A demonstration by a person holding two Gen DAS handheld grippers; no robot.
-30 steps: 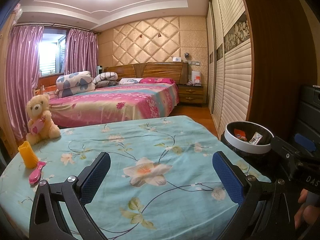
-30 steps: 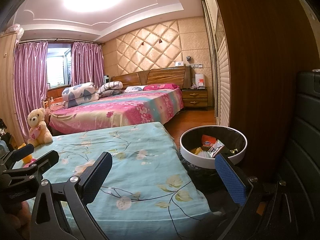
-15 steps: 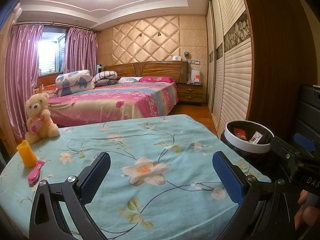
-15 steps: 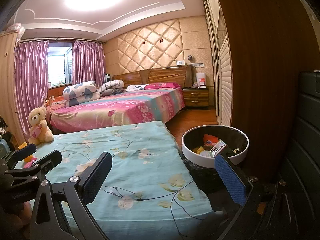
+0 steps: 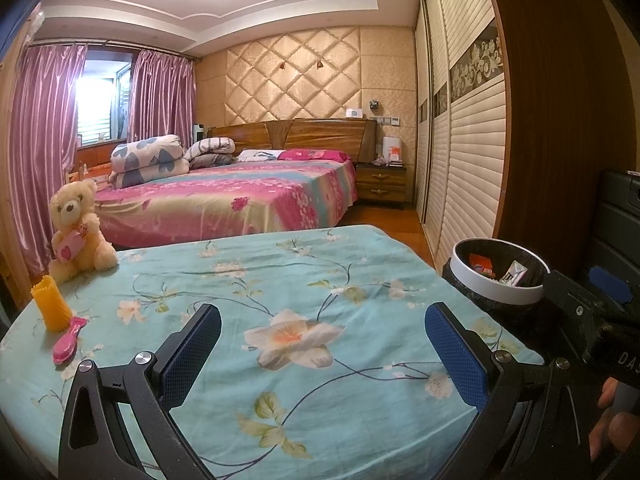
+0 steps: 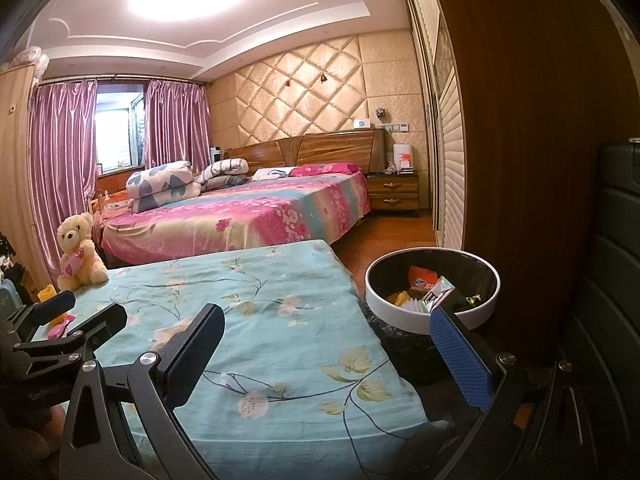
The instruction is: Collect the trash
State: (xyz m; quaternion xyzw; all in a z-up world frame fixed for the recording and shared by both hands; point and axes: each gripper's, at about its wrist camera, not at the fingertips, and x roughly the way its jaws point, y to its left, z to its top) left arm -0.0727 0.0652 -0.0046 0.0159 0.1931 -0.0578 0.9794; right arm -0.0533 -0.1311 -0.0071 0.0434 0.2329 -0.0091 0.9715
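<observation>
A round bin with a white rim (image 6: 432, 312) and black liner stands on the floor right of the table; wrappers (image 6: 430, 286) lie inside. The bin (image 5: 496, 292) also shows in the left wrist view, at the right. My left gripper (image 5: 322, 338) is open over the floral tablecloth (image 5: 280, 280), nothing between its blue pads. My right gripper (image 6: 326, 338) is open too, its right finger (image 6: 460, 354) in front of the bin's near rim. The left gripper (image 6: 76, 314) appears at the left of the right wrist view.
A teddy bear (image 5: 78, 232), a yellow cup (image 5: 51, 308) and a pink hairbrush (image 5: 68, 340) sit at the table's left end. Behind are a bed (image 5: 224, 200), a nightstand (image 5: 380, 184) and a wardrobe (image 5: 460, 152). A dark case (image 6: 616, 280) stands at the right.
Both views have shifted very slightly; the bin sits a touch further right and lower in the right wrist view. Both grippers stay open and empty.
</observation>
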